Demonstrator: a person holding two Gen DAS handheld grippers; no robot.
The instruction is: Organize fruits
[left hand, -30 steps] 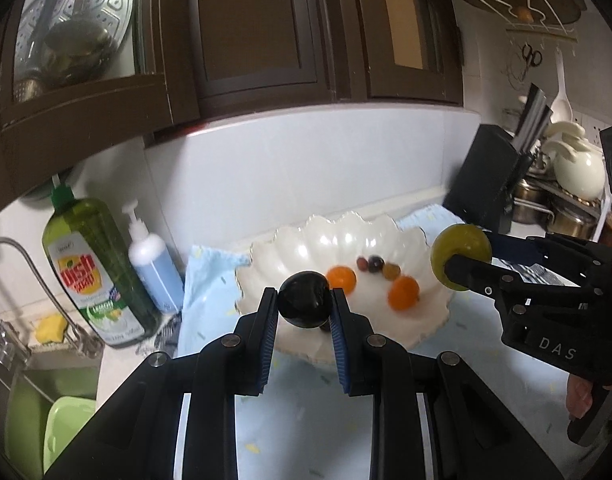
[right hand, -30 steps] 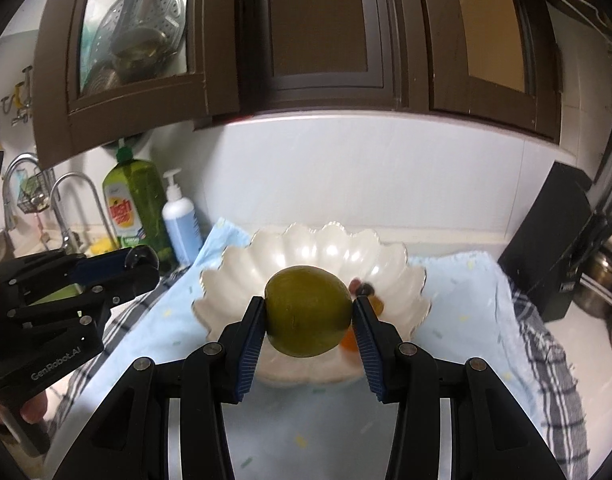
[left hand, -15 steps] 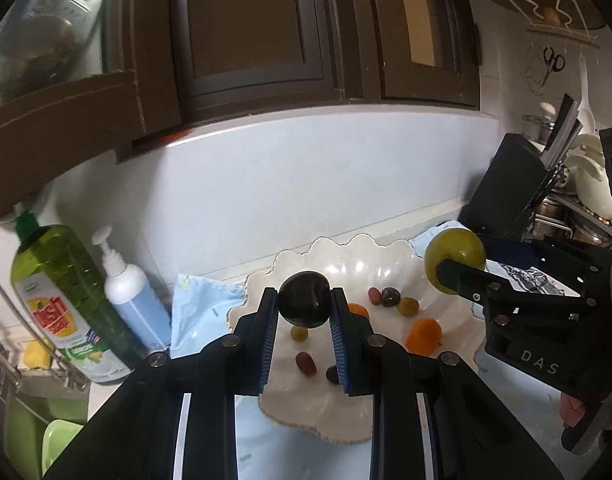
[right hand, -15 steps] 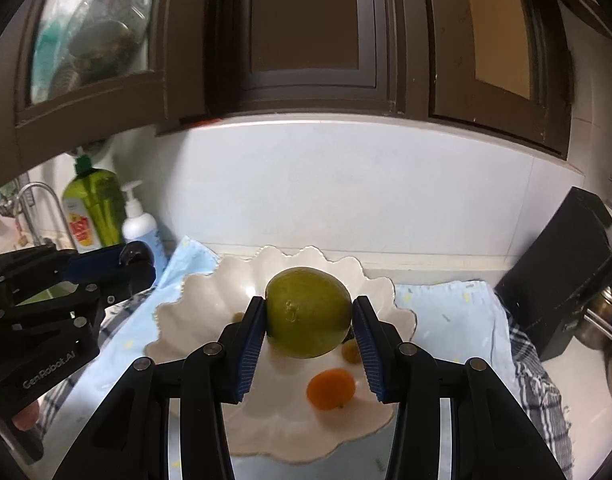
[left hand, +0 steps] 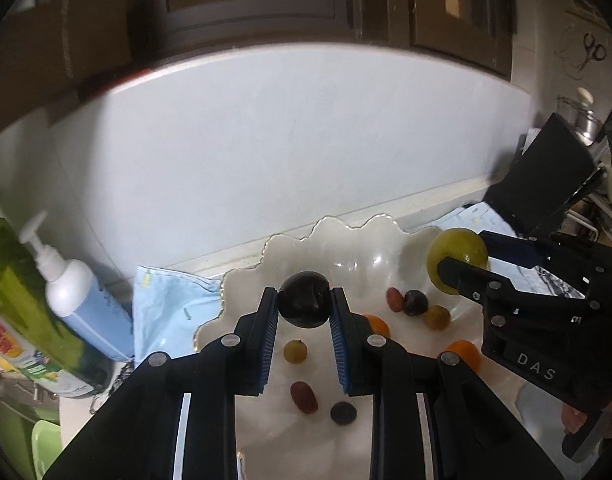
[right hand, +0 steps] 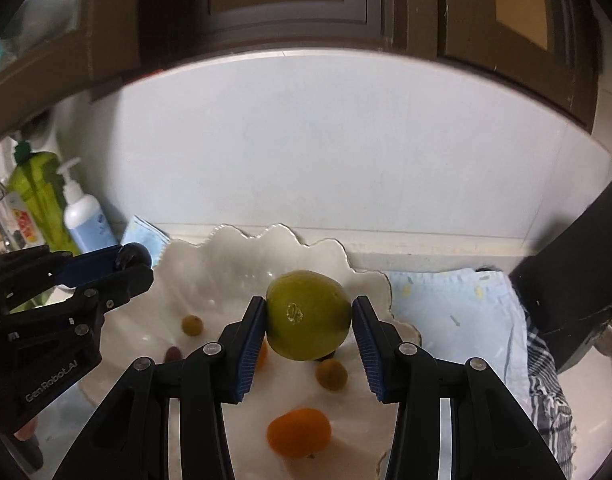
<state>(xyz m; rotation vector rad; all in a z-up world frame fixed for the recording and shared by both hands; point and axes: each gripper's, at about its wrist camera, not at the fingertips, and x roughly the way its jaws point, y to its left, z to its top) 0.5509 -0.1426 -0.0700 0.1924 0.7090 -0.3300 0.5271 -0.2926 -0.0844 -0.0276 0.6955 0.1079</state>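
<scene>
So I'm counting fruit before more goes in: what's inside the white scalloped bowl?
The white scalloped bowl holds two small oranges, greenish grapes, red grapes and dark grapes. The hand-held grippers and their dark plum and green citrus cover part of the floor, so more may be hidden.

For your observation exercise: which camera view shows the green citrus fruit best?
The right wrist view: the green citrus fruit sits large and central between the right gripper's pads. The left wrist view shows it small, at the side, partly covered by a finger.
</scene>
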